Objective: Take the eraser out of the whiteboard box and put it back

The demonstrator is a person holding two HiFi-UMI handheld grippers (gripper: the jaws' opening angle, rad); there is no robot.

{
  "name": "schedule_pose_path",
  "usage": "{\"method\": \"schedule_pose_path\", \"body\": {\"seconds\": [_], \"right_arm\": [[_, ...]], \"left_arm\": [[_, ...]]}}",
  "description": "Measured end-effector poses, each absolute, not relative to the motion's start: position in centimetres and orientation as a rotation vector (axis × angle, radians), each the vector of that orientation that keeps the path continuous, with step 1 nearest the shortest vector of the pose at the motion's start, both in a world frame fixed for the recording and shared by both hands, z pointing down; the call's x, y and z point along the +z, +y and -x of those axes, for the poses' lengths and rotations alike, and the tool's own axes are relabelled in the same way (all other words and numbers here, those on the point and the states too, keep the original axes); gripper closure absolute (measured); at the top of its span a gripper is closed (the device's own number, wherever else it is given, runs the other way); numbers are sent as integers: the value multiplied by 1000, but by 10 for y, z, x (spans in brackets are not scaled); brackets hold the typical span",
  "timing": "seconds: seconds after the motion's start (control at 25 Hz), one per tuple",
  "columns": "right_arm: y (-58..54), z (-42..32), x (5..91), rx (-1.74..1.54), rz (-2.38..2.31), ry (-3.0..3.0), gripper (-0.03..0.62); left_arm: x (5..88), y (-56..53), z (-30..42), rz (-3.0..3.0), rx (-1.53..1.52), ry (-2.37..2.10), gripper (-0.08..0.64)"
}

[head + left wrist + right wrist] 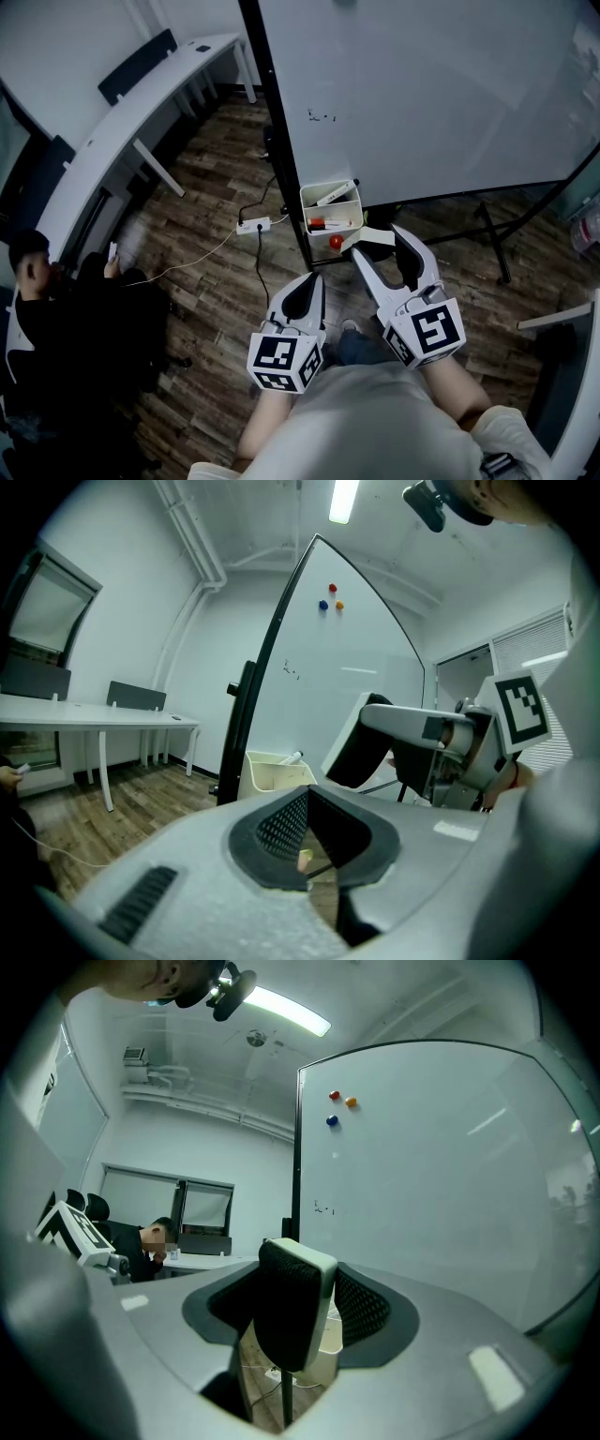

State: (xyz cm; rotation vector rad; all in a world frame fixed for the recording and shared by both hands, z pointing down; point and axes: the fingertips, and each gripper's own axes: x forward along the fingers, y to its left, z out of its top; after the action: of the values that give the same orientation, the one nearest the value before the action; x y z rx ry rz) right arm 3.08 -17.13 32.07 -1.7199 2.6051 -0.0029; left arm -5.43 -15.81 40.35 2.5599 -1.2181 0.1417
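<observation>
"Dark wood-plank floor [216, 187], big white whiteboard [422, 94]. Where's our eraser?"

"The black-felt, white-backed eraser [291, 1307] is out of the cream plastic box [272, 772], clamped in our right gripper [380, 246] just beside it. Our left gripper [314, 279] is closed on nothing."

"Handling?"

"Light, we judge. We'd pinch the stiff back, since the felt gives."

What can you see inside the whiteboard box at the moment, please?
In the whiteboard box, a white marker lies by the far wall and a red-and-dark item nearer. Anything under them is covered. The eraser is outside, clamped in the right gripper.
</observation>
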Motion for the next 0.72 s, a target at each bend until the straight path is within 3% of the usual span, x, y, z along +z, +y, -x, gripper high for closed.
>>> {"method": "schedule_pose_path", "body": {"seconds": [0.72], "right_arm": [[-177,-38,324,-16,1728,2603,344]], "left_arm": [[403,-161,47,-2568,148,-1205,555]]}}
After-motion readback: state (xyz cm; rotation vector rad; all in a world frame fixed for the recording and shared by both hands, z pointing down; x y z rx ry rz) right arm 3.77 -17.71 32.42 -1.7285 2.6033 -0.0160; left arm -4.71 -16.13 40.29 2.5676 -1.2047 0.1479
